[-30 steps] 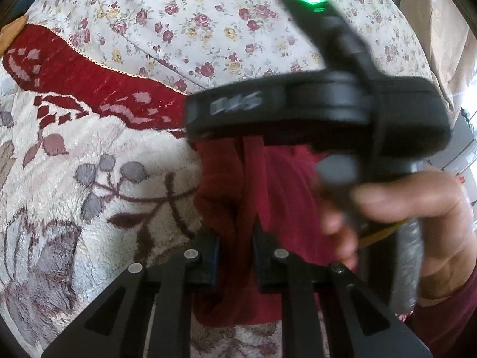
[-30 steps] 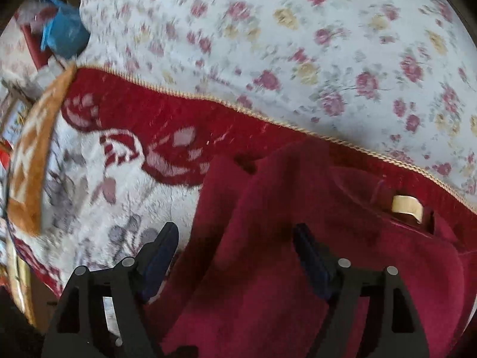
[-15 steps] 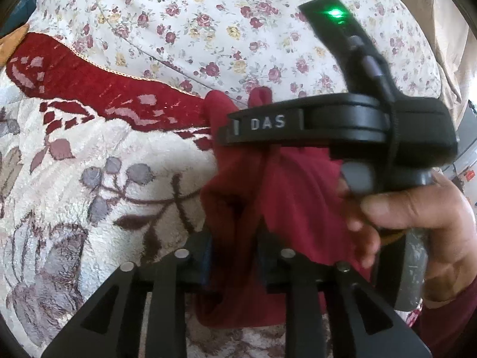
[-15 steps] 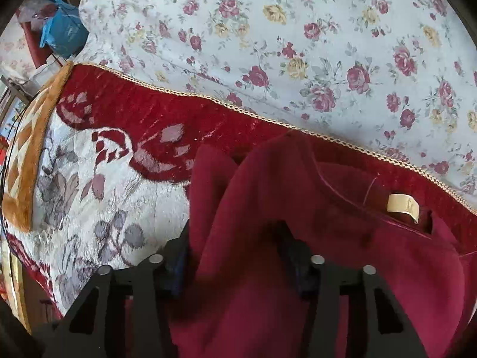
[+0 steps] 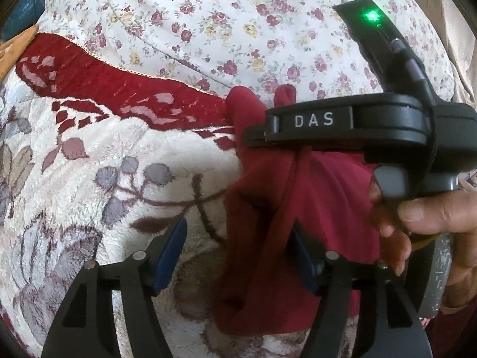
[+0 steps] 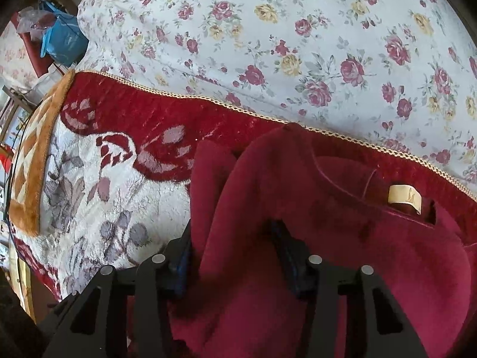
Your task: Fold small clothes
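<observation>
A small dark red garment [image 5: 322,208] lies bunched on a plush floral blanket [image 5: 89,185]. My left gripper [image 5: 238,253] is open; the garment's left edge drapes over its right finger, and the left finger stands apart over the blanket. My right gripper [image 6: 232,253] is shut on a fold of the red garment [image 6: 328,223], whose cream neck label [image 6: 404,198] shows at the right. In the left wrist view the right gripper's black body [image 5: 357,122], marked DAS, sits across the garment, held by a hand [image 5: 423,217].
A white sheet with small roses [image 6: 298,44] covers the bed beyond the blanket's red border [image 6: 149,113]. A blue bag [image 6: 62,38] and clutter sit off the bed at the far left. The blanket's orange edge [image 6: 35,149] marks the left side.
My left gripper has opened and let go of the garment. My right gripper has closed on a fold of the garment and holds it.
</observation>
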`<state>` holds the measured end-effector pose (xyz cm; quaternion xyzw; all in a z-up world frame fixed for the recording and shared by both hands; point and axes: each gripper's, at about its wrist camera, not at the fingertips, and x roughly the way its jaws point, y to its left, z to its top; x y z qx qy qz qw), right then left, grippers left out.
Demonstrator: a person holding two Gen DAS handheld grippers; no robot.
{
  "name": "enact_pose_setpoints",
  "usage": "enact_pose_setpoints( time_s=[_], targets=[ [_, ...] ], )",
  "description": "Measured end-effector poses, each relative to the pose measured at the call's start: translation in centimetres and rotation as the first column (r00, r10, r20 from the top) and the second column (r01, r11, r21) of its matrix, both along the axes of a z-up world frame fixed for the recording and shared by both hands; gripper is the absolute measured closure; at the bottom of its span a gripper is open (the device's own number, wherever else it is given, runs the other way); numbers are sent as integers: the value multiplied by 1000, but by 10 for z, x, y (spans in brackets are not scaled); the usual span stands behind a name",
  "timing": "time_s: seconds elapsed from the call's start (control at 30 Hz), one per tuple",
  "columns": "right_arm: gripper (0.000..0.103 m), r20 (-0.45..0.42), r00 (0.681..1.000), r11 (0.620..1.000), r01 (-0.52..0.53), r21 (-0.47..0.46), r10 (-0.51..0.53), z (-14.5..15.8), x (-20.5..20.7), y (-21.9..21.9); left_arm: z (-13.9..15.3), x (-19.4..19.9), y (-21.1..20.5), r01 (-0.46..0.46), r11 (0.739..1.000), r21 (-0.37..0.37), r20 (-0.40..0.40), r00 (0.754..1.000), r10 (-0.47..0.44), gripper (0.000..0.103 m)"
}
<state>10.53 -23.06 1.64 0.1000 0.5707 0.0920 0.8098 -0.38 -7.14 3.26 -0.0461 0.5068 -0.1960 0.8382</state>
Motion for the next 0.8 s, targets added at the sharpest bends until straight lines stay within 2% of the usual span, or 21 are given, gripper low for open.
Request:
enact_pose_setpoints(
  time_s=[0.3,0.47,0.53,0.6,0.67,0.8],
  targets=[
    [49,19,1000,1000,-7,14,7,7,-6,-4,-5,5,0,-9,1000,3,-9,1000,9,30],
    [67,62,997,999,-35,15,34,20,-11,-1,-3,6,2,-2,1000,-17,-9,1000,2,31],
    [70,66,997,999,-41,19,40,21,-12,0,-4,6,2,10,999,-32,-18,1000,-11,40],
    [70,63,997,999,-40,24,39,18,-11,0,-5,6,1,26,998,-65,-40,999,-29,61],
    [70,47,998,999,-31,39,29,12,-10,-1,-4,5,-2,47,996,-73,-41,998,-50,70],
    [68,32,999,999,-37,18,37,5,-5,6,-3,3,-6,62,996,-60,-31,997,-64,75]
  ],
)
